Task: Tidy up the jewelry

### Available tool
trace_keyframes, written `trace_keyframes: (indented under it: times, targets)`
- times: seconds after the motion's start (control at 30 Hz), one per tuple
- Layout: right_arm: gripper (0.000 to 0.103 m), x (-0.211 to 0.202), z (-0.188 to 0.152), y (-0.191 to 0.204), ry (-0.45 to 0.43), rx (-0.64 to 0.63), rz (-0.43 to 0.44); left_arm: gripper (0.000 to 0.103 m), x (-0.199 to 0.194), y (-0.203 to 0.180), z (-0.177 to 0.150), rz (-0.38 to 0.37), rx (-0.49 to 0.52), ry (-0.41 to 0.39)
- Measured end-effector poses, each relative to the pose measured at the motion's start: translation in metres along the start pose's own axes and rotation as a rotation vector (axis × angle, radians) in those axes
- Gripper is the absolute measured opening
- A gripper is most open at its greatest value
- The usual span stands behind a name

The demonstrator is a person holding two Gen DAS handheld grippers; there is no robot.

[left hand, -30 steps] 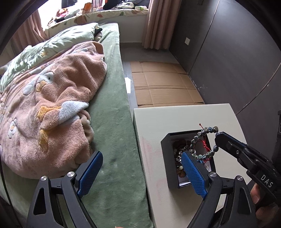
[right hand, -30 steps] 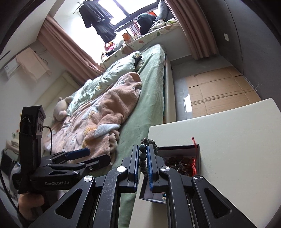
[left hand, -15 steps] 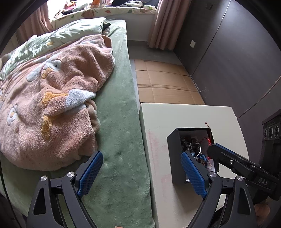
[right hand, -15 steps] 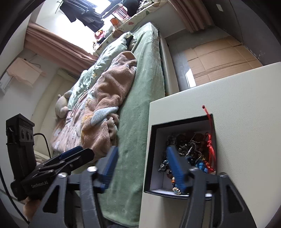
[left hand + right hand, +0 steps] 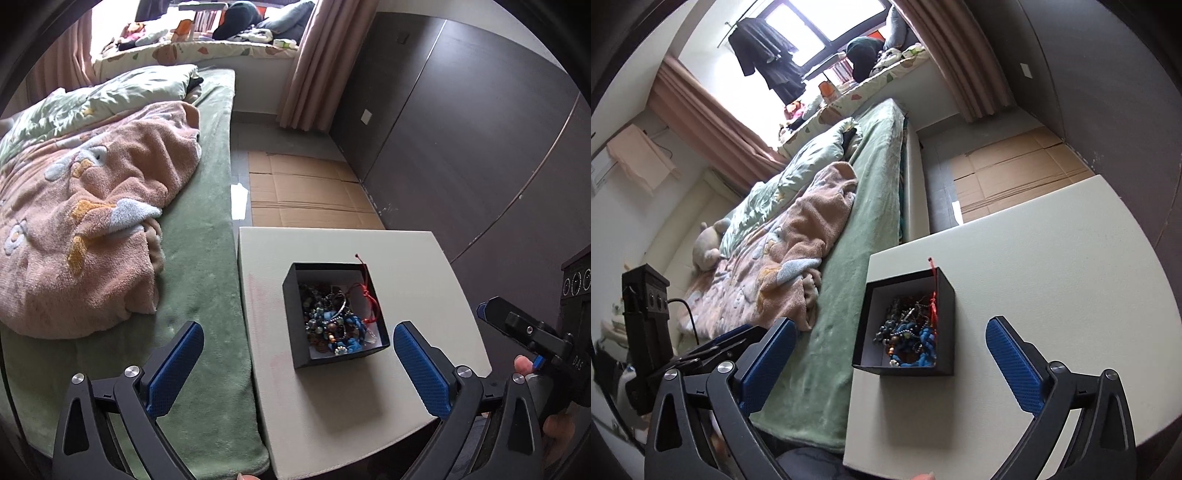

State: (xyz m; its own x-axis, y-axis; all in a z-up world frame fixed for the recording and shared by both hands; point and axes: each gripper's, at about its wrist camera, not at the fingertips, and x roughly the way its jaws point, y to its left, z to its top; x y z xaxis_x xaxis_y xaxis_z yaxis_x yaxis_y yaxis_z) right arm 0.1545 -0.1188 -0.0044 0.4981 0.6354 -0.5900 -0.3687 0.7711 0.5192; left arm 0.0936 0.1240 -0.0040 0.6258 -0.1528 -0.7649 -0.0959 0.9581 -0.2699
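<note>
1. The black box (image 5: 334,360) sits on the pale worktop (image 5: 413,258) beside the bed (image 5: 207,258), full of tangled jewelry (image 5: 334,325).
2. The left claw (image 5: 298,363) is opening, nothing between its pads.
3. The right claw (image 5: 891,363) is opening too, empty.

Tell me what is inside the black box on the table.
The black box holds a tangled heap of beaded jewelry: blue beads, dark strands, a silvery bangle, and a red cord trailing over the rim. Pieces underneath the heap and most of the box floor are covered.
</note>
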Motion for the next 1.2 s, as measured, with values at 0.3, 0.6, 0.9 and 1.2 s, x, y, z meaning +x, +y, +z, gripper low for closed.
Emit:
trace_keyframes:
  times: [0.3,0.6,0.9,1.2]
  targets:
    - [0.103,-0.067,-0.023,-0.005,-0.04,-0.039,-0.06,0.103,-0.037,-0.041,-0.029,-0.027,0.05,-0.09]
    - [0.103,-0.123,-0.051,-0.006,-0.101,-0.088,-0.148,0.103,-0.063,-0.075,-0.067,-0.032,0.123,-0.127]
    - [0.103,-0.16,-0.082,-0.001,-0.134,-0.154,-0.2,0.103,-0.093,-0.1,-0.104,-0.038,0.162,-0.198]
    - [0.103,-0.179,-0.095,-0.011,-0.16,-0.157,-0.257,0.103,-0.102,-0.112,-0.121,-0.002,0.194,-0.242]
